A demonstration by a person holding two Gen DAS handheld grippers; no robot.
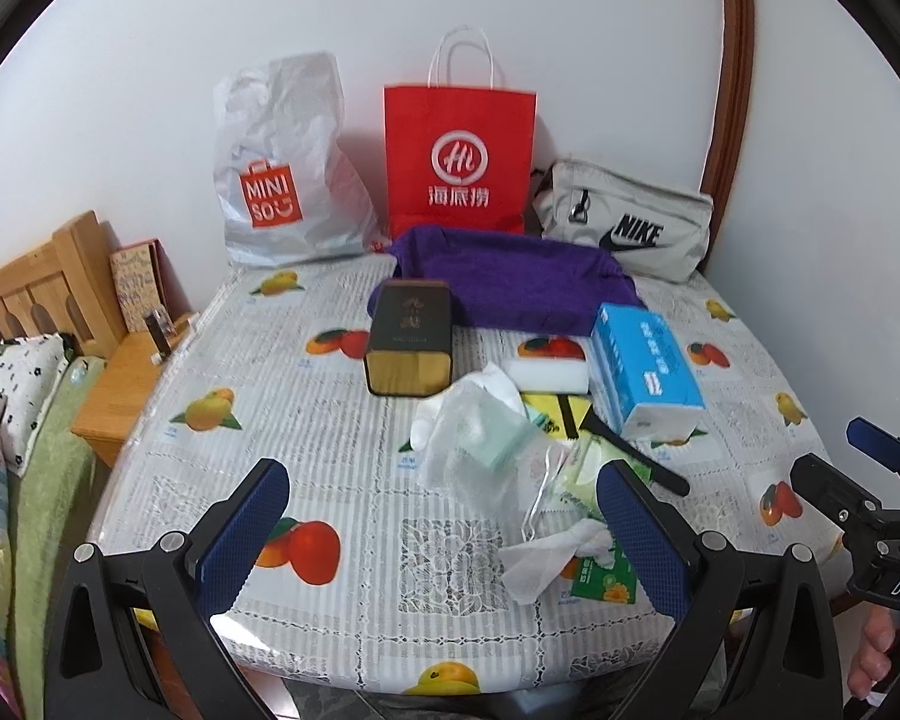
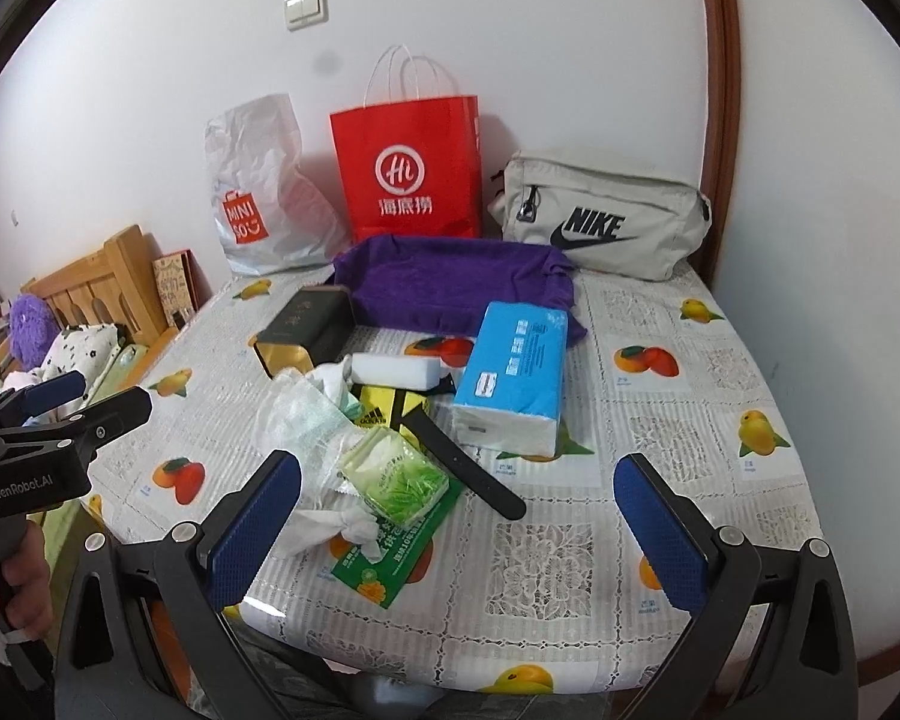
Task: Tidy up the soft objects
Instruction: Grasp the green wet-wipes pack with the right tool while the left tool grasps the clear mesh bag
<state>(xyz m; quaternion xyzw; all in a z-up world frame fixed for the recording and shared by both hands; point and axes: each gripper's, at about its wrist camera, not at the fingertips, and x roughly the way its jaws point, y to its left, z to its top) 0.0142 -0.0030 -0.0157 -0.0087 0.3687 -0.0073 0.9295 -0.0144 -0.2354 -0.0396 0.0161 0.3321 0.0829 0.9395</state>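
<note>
Soft items lie heaped mid-table: a blue tissue pack (image 1: 648,372) (image 2: 513,378), a white sponge (image 1: 549,375) (image 2: 396,369), a clear plastic bag (image 1: 474,438) (image 2: 306,420), a crumpled white tissue (image 1: 546,558) (image 2: 330,525), a green tissue pack (image 1: 603,576) (image 2: 384,564) and a wipes pack (image 2: 399,480). Behind them lies a purple cloth (image 1: 510,282) (image 2: 456,282). My left gripper (image 1: 443,471) hovers open at the near table edge, empty. My right gripper (image 2: 459,459) is also open and empty, to the right of the left one.
A dark tin (image 1: 411,339), a yellow packet (image 1: 555,411) and a black-handled tool (image 2: 468,468) sit among the pile. A Miniso bag (image 1: 282,174), red paper bag (image 1: 459,156) and Nike pouch (image 1: 624,219) line the wall. A bed and wooden nightstand (image 1: 120,384) stand left.
</note>
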